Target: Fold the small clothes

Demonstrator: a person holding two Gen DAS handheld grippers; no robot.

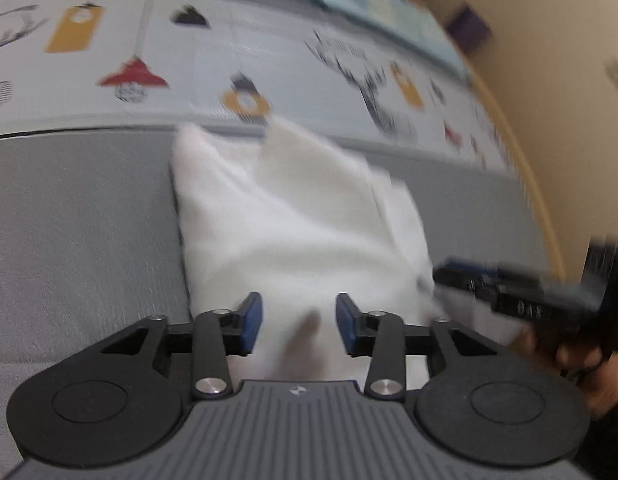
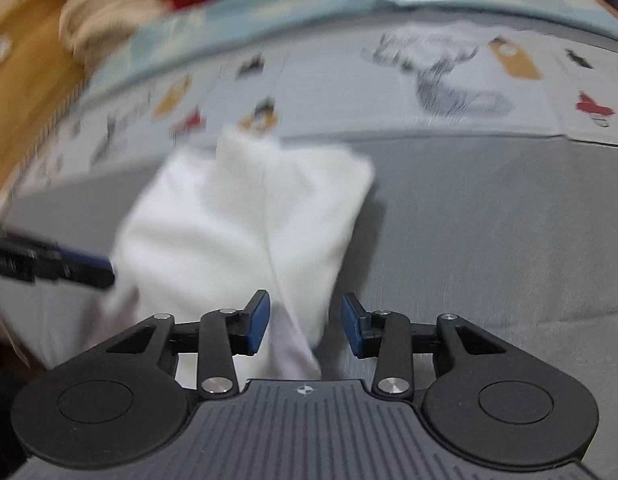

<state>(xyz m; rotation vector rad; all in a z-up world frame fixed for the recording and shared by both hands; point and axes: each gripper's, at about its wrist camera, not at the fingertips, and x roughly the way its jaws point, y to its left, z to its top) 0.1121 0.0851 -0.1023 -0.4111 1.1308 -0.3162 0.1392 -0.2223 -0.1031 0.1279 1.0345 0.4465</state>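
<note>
Both grippers, left [image 1: 297, 322] and right [image 2: 305, 326], stand released over the white garment [image 1: 301, 216] on the grey sheet [image 1: 81, 220] (blurred), so we judge a fold just laid; next we need a fresh edge grasp.

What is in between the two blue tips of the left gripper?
Only the white cloth lying on the grey sheet. The left gripper is open above it, its pads not touching, as the left wrist view shows.

Each black claw [image 1: 296, 322] [image 2: 305, 322] carries blue pads, silver screws, seemingly ribbed grey housing.
</note>
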